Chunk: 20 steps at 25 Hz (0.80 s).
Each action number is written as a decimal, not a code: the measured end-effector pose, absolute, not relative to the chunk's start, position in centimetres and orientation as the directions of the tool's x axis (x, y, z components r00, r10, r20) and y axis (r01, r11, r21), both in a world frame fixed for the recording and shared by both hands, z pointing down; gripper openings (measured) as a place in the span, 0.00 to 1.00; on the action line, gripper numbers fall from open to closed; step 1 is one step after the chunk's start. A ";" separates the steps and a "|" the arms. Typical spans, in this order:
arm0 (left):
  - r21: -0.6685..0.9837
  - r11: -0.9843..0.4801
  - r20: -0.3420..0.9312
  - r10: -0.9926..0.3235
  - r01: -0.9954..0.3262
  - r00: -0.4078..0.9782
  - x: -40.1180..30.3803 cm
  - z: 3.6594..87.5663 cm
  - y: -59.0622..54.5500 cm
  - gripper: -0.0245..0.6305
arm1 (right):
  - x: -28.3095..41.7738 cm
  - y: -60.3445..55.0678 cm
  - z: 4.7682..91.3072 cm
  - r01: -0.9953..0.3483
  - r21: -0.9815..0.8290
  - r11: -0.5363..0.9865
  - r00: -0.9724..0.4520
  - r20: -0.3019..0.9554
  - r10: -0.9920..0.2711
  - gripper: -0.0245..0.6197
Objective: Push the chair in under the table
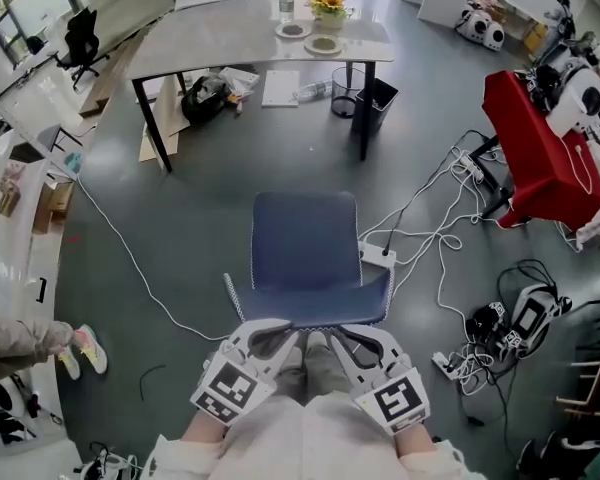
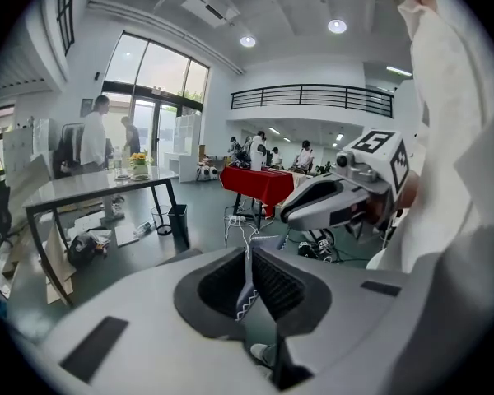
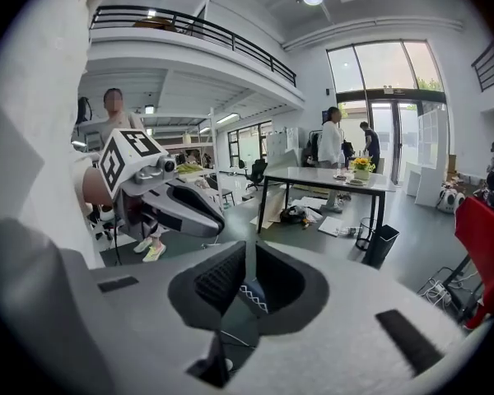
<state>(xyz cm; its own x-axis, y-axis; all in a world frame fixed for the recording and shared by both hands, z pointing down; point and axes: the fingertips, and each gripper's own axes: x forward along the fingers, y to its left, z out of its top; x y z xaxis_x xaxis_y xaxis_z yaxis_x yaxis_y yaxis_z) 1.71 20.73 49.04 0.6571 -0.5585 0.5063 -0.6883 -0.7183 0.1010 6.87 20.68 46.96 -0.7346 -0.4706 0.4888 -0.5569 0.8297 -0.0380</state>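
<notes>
The blue chair [image 1: 305, 243] stands on the grey floor, its seat facing the grey table [image 1: 250, 43] at the back and its backrest [image 1: 320, 306] nearest me. My left gripper [image 1: 268, 325] and right gripper [image 1: 365, 330] hang side by side just behind the backrest's top edge, both shut with nothing between the jaws. In the left gripper view the left gripper [image 2: 249, 247] has its jaws closed, and the chair's white zigzag stitching [image 2: 245, 303] shows below them. In the right gripper view the right gripper [image 3: 249, 255] is closed too, with the blue chair edge [image 3: 253, 295] under it.
A black bin [image 1: 377, 103] and bags [image 1: 205, 98] sit under the table. A flower pot [image 1: 328, 3] and dishes stand on top. A red-covered stand [image 1: 540, 153] is at the right, white cables [image 1: 435, 233] trail beside the chair, and a person's shoes [image 1: 85, 348] are at the left.
</notes>
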 end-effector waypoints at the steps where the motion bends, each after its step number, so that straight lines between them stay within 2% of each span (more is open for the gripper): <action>1: 0.096 -0.719 0.512 -0.557 -0.688 0.654 1.6 49.3 20.8 0.06 | 6.8 20.8 47.3 -0.554 -0.034 0.832 -0.731 0.498 -0.466 0.05; 7: 0.052 -0.739 0.571 -0.530 -0.672 0.627 1.4 50.8 21.3 0.07 | 7.3 21.0 48.7 -0.539 0.011 0.842 -0.709 0.534 -0.461 0.05; 9: 0.029 -0.745 0.590 -0.525 -0.666 0.613 1.2 51.3 21.5 0.12 | 7.4 21.0 49.1 -0.531 0.024 0.847 -0.702 0.548 -0.456 0.06; 12: 0.004 -0.750 0.618 -0.518 -0.662 0.591 0.7 52.3 21.7 0.18 | 7.4 21.0 49.8 -0.519 0.059 0.853 -0.680 0.576 -0.453 0.16; 15: -0.007 -0.747 0.643 -0.512 -0.664 0.569 0.2 53.2 21.7 0.21 | 7.7 21.1 50.8 -0.502 0.086 0.861 -0.662 0.603 -0.446 0.18; 17: -0.015 -0.748 0.661 -0.505 -0.664 0.554 -0.1 53.8 21.7 0.28 | 7.9 21.1 51.4 -0.494 0.089 0.865 -0.656 0.614 -0.438 0.20; 20: -0.024 -0.755 0.683 -0.491 -0.655 0.540 -0.4 54.7 21.7 0.29 | 8.1 21.0 52.2 -0.492 0.098 0.865 -0.641 0.631 -0.436 0.21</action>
